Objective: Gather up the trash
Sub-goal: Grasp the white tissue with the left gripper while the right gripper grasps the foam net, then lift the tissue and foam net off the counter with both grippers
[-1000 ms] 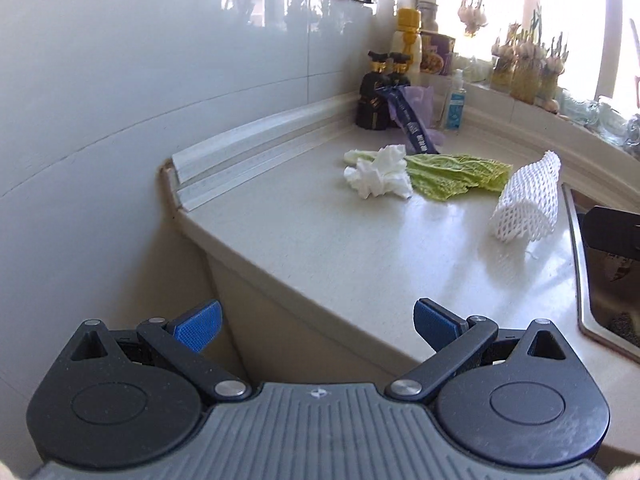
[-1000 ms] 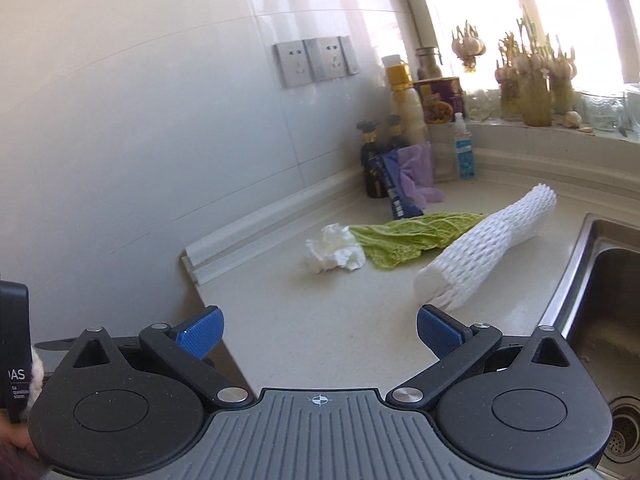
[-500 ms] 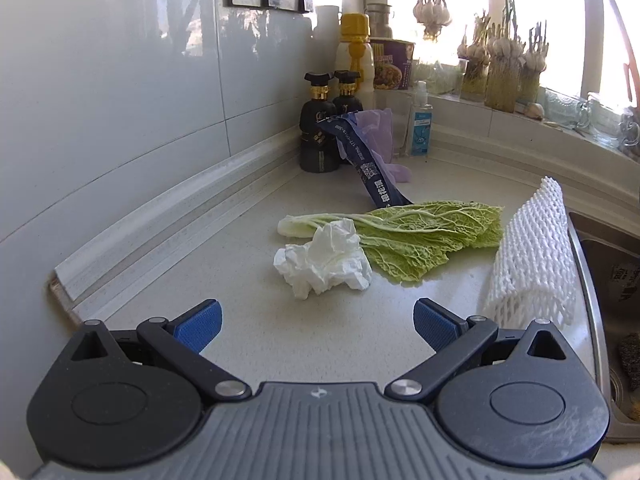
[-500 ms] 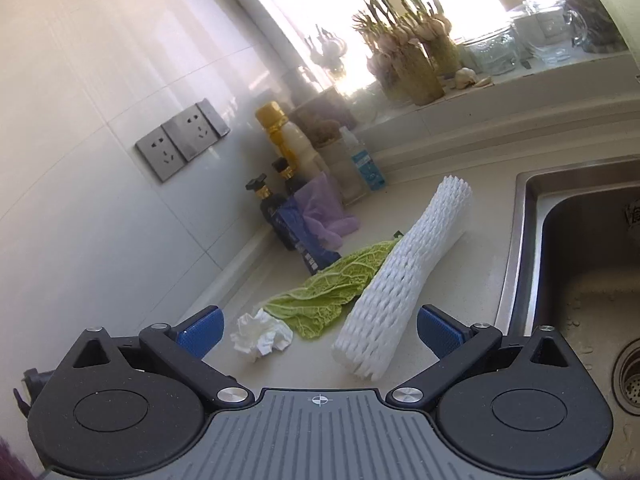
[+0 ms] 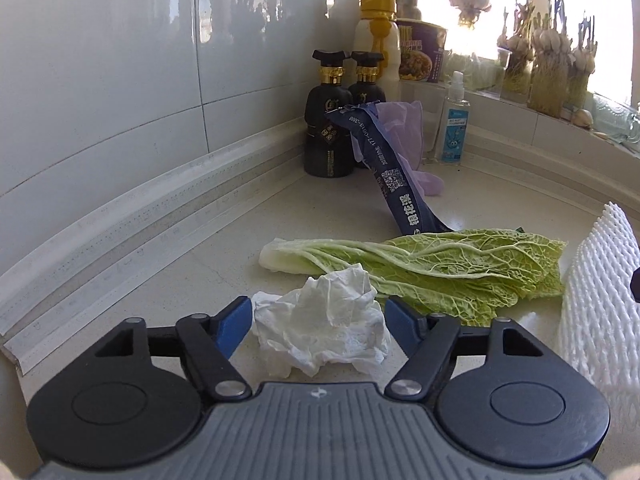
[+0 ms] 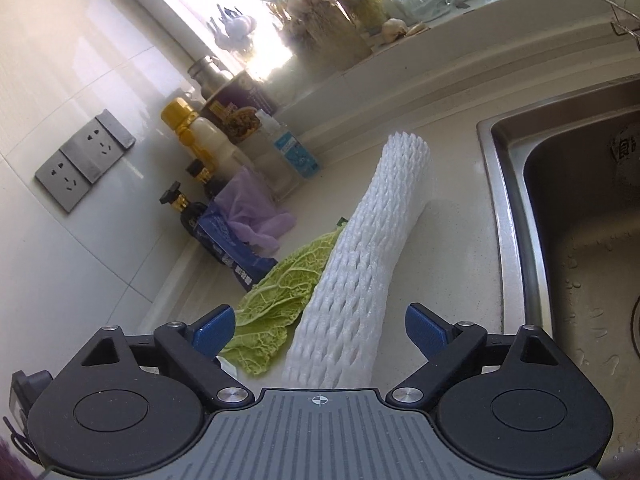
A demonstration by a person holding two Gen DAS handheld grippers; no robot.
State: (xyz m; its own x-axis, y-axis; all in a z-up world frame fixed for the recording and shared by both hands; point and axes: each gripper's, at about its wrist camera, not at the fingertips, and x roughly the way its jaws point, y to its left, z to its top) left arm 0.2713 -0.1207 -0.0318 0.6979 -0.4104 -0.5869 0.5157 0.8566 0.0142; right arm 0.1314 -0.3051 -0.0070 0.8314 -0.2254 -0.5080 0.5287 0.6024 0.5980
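A crumpled white tissue (image 5: 324, 324) lies on the cream counter between the fingers of my left gripper (image 5: 318, 322), whose blue pads stand close on either side of it, still open. A green cabbage leaf (image 5: 432, 268) lies just behind it and also shows in the right wrist view (image 6: 276, 304). A white foam net sleeve (image 6: 360, 268) lies lengthwise between the open fingers of my right gripper (image 6: 320, 330); its end also shows in the left wrist view (image 5: 600, 300). A dark blue wrapper (image 5: 394, 176) and a purple plastic bag (image 5: 404, 136) lean against the bottles.
Two black bottles (image 5: 328, 120), a yellow-capped bottle (image 5: 378, 36), a noodle cup (image 5: 420, 56) and a small spray bottle (image 5: 454, 120) stand in the corner. Garlic jars (image 5: 552, 60) line the window sill. A steel sink (image 6: 580, 220) lies right of the sleeve. Tiled wall on the left.
My left gripper has moved forward to the tissue and its fingers have narrowed around it. My right gripper has moved forward over the near end of the foam sleeve.
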